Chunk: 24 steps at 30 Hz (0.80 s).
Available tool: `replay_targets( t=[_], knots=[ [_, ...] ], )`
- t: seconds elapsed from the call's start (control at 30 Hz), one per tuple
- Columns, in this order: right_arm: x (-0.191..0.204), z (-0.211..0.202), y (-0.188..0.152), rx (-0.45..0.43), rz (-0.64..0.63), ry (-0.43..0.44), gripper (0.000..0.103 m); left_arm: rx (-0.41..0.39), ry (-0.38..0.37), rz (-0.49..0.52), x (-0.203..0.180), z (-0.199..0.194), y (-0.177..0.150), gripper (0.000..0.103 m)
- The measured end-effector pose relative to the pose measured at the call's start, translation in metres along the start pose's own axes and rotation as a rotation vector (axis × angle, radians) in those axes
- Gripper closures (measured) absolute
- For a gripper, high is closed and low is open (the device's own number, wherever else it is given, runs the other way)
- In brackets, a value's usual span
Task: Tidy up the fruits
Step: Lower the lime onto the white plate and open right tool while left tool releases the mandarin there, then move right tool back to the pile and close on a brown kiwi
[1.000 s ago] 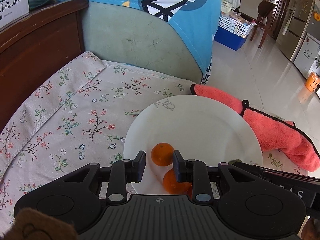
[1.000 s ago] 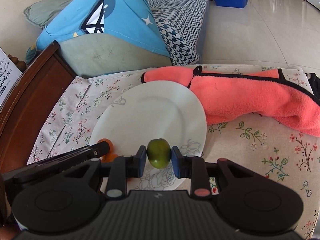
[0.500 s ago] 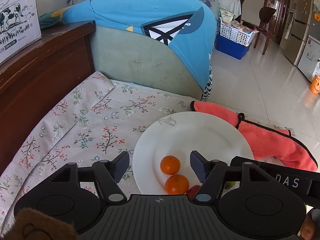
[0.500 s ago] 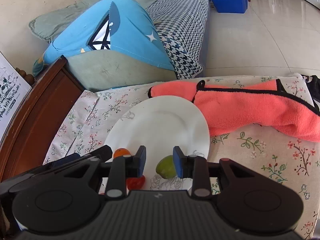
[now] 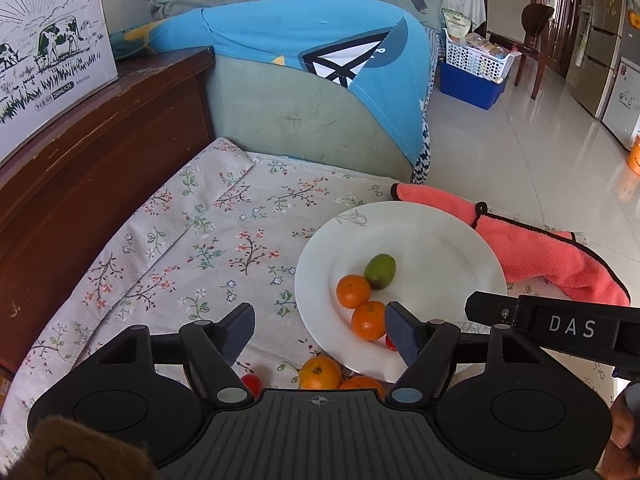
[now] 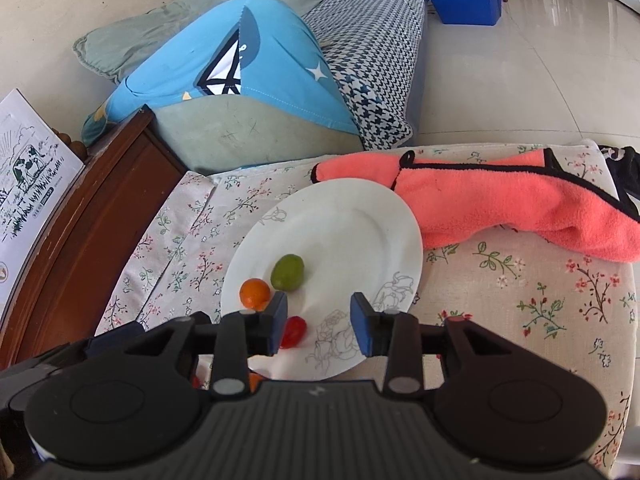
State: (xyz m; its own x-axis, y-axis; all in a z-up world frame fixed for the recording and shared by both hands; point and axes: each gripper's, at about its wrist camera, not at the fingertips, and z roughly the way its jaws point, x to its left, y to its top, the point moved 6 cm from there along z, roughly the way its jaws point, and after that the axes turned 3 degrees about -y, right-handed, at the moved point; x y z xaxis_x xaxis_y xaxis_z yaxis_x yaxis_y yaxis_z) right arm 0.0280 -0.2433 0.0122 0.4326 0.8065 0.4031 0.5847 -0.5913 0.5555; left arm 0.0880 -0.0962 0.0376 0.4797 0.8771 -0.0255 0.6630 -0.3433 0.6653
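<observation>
**Fruit gathering on the plate, more waiting off its near edge**

The white plate (image 5: 420, 240) sits on the flowered cloth (image 5: 180, 248) that covers the desk, and it is plainly the collecting spot. A green fruit (image 5: 380, 271) lies near the plate's middle, touching one orange (image 5: 353, 291), with a second orange (image 5: 369, 320) just beside that. From the right wrist view a small red fruit (image 6: 295, 331) also rests on the plate, close to its near rim. Clustering them toward the near-left part of the plate leaves the far half bare, which I judge gives room for what remains.

What remains lies off the plate, on the cloth just before its near edge: another orange (image 5: 321, 372) with a further one partly hidden beside it, and a small red fruit (image 5: 251, 381) to their left, half covered by the tool body.

The left gripper (image 5: 318, 330) hangs above that near edge with its jaws spread wide and nothing between them. That is a sensible width for coming down over a round orange. The right gripper (image 6: 318, 322) is likewise empty, jaws parted, poised over the plate's near portion; its body shows in the left view as the black bar marked DAS. Neither touches any fruit.

A coral towel (image 6: 520, 208) lies folded along the plate's far right side, touching or just under the rim. It is out of the working path. Round fruit may roll on a smooth plate, so gentle release low to the surface looks wise.
</observation>
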Motion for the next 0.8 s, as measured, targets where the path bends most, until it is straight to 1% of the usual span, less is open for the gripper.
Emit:
replay_targets(
  t=[0.2,0.33,0.5,0.8],
  knots=[
    [0.006,-0.007,-0.012,0.015,-0.037,0.001,0.061,0.026,0.01,-0.013,0.012,-0.015,-0.013,0.028],
    [0.012,-0.014,-0.024,0.034,-0.047,0.03,0.058,0.033,-0.01,-0.042,0.026,-0.026,-0.022,0.027],
    [0.023,-0.021,-0.043,0.058,-0.103,0.065,0.058,0.022,-0.025,-0.08,0.044,-0.044,-0.031,0.025],
    [0.041,-0.026,-0.08,0.123,-0.207,0.122,0.058,-0.002,-0.012,-0.14,0.081,-0.064,-0.044,0.025]
  ],
)
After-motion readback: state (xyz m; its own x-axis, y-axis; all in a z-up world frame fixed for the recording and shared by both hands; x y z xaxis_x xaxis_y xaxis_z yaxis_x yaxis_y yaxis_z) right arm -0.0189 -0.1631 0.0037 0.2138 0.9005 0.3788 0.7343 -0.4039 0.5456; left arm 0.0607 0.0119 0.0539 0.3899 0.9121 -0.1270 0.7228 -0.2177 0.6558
